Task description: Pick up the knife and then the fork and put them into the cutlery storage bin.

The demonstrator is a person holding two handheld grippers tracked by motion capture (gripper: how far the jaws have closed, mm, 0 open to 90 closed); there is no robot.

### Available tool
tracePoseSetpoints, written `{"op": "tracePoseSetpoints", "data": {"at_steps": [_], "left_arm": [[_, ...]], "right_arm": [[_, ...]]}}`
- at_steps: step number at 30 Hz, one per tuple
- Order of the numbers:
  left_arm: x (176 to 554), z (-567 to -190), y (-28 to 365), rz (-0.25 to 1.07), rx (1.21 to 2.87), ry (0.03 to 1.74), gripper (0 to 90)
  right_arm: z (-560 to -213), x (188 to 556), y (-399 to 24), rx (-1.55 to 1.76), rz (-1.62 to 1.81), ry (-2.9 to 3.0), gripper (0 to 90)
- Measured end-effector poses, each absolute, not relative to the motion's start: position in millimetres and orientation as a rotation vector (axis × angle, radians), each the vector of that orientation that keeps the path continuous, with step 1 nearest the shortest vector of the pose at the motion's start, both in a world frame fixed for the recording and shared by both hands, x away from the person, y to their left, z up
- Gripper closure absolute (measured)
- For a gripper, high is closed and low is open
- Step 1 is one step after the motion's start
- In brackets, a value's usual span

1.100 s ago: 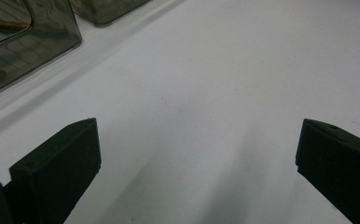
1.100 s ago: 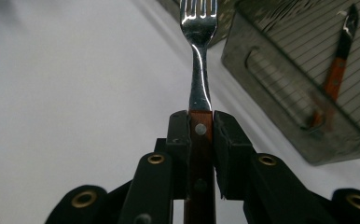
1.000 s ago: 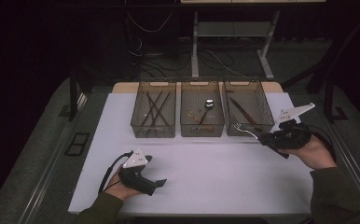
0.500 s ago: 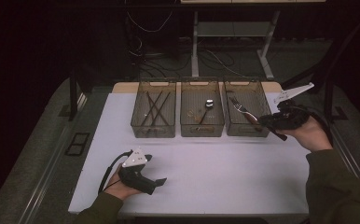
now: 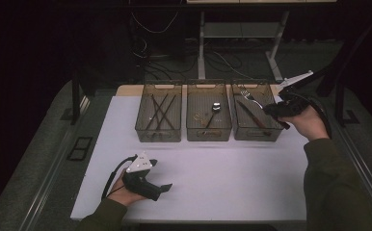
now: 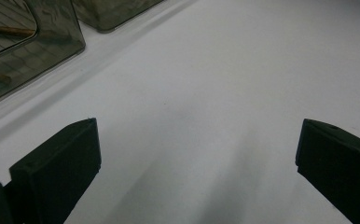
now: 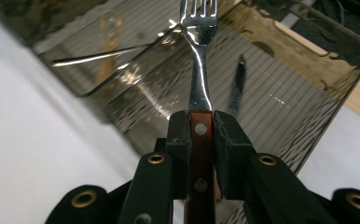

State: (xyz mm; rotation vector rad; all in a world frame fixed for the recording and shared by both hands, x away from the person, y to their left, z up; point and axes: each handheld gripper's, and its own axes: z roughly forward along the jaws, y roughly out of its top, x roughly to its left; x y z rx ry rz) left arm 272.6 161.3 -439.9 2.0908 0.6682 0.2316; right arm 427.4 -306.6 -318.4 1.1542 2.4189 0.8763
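Two grippers, left gripper (image 5: 166,186) near, resting on white table (image 5: 232,168), jaws wide apart, nothing between, right gripper (image 5: 266,109) far right, clamped on fork (image 7: 198,70) handle, over right bin (image 5: 254,117), knife (image 7: 237,86) apparently inside.

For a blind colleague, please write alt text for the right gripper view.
The right gripper clamps the reddish wooden handle of a fork, whose steel tines point away over a clear ribbed plastic bin. A dark utensil lies inside the bin, which stands on a white table.
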Motion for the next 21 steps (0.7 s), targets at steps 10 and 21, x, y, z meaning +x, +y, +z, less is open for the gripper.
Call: {"op": "tracePoseSetpoints", "data": {"at_steps": [10, 21], "left_arm": [[272, -439, 161, 0.228, 2.082, 0.663, 0.0], [271, -439, 161, 0.217, 2.08, 0.66, 0.0]], "right_arm": [[-343, 461, -300, 1.327, 0.82, 2.349, 77.4], [-382, 482, -287, 1.416, 0.702, 2.383, 77.0]]}}
